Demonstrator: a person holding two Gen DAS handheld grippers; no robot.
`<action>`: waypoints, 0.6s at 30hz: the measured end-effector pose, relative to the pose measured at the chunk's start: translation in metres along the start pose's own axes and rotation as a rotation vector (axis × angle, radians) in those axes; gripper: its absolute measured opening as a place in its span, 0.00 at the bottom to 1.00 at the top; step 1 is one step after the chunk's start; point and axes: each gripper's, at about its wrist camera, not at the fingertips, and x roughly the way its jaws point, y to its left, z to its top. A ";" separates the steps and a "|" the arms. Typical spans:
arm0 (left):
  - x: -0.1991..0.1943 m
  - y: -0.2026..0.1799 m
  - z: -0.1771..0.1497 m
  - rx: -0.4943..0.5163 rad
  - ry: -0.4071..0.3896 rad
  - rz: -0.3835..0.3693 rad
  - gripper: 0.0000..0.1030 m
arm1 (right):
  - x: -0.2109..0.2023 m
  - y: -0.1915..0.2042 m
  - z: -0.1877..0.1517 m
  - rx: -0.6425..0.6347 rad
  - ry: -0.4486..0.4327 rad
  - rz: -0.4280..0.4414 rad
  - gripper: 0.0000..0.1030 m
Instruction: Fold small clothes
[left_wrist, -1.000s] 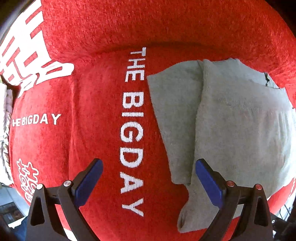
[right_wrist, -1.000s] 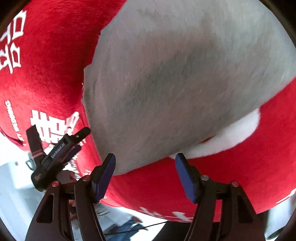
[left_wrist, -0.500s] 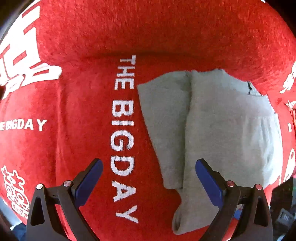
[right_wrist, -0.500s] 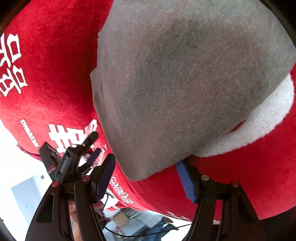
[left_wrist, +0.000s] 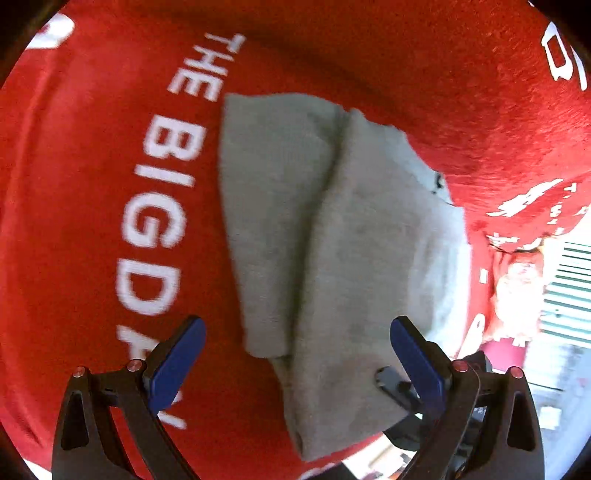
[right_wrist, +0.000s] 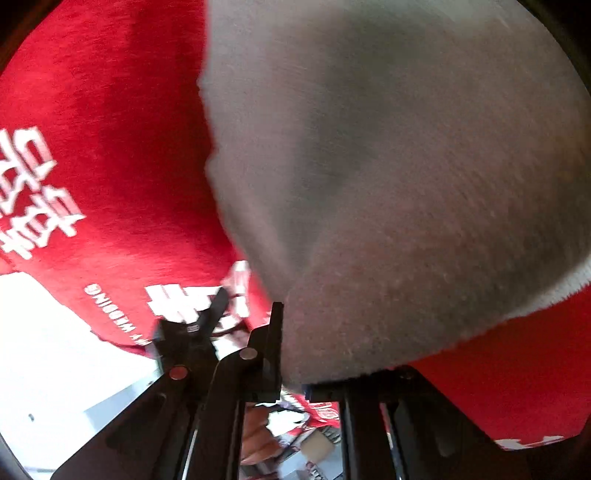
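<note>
A grey folded garment (left_wrist: 351, 258) lies on a red cloth (left_wrist: 74, 221) printed with "THE BIG DAY". My left gripper (left_wrist: 295, 363) hangs open over the garment's near end, one blue pad (left_wrist: 177, 362) over the red cloth and the other at the garment's right edge. In the right wrist view the grey garment (right_wrist: 388, 184) fills most of the frame. My right gripper (right_wrist: 291, 373) is closing, its jaws drawn together with the garment's near corner between them. A white lining (right_wrist: 569, 284) shows at the garment's right edge.
The red cloth (right_wrist: 110, 110) drapes over the table edge at the lower left of the right wrist view, with bright floor below. The left gripper (right_wrist: 195, 332) shows there as a dark shape beside the garment. Room clutter (left_wrist: 554, 295) lies beyond the table's right edge.
The right gripper's jaws went from wide apart to closed around the garment's near corner. The left gripper tilted down and came nearer the garment, staying open.
</note>
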 end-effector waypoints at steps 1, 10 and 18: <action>0.003 -0.002 0.002 -0.006 0.008 -0.023 0.97 | -0.005 0.010 0.000 -0.037 0.002 0.009 0.08; 0.040 -0.052 0.018 0.021 0.062 -0.185 0.97 | -0.018 0.056 0.000 -0.187 0.041 0.036 0.08; 0.073 -0.088 0.024 0.137 0.088 0.009 0.63 | -0.008 0.044 -0.005 -0.262 0.143 -0.165 0.12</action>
